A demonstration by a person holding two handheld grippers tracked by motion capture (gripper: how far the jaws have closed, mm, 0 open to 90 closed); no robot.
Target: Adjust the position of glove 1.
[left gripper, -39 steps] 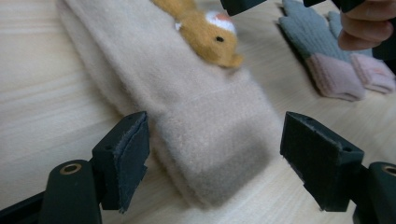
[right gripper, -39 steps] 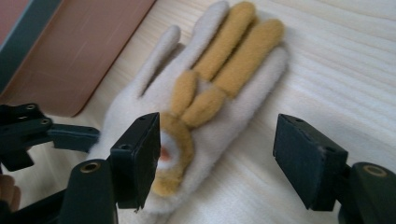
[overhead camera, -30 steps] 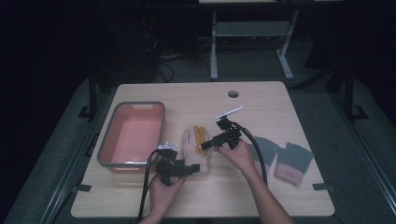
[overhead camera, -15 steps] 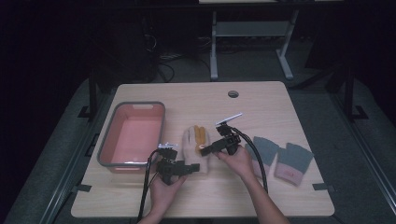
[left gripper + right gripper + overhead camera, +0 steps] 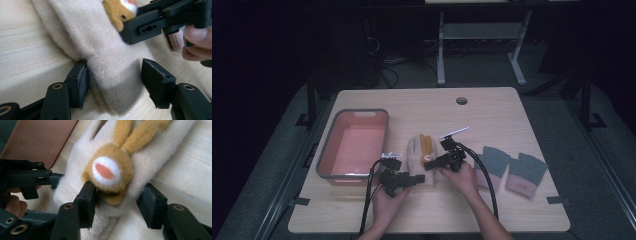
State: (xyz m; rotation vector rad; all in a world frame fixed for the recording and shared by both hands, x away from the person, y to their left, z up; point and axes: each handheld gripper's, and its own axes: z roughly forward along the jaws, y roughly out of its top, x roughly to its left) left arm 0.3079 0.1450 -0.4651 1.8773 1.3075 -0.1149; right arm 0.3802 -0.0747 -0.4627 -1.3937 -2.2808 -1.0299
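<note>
A cream fleece glove (image 5: 418, 150) with a tan animal face lies mid-table. My left gripper (image 5: 412, 179) is at its near end, open. In the left gripper view its jaws (image 5: 116, 75) straddle the glove's cuff (image 5: 112, 72); the left pad touches the fleece and the right pad stands apart. My right gripper (image 5: 431, 163) comes in from the right, also open. Its jaws (image 5: 118, 195) straddle the tan face (image 5: 107, 170) with its white and pink snout. Each gripper shows in the other's view: the right one (image 5: 160, 22) and the left one (image 5: 30, 180).
A pink basin (image 5: 357, 145) with a grey rim stands at the left, close to the glove. Two grey gloves with pink cuffs (image 5: 492, 162) (image 5: 524, 175) lie at the right. A cable hole (image 5: 461, 100) is at the back. Cables trail toward the near edge.
My right gripper has slid a little nearer and leftward along the glove, onto the tan face. The left gripper has hardly moved.
</note>
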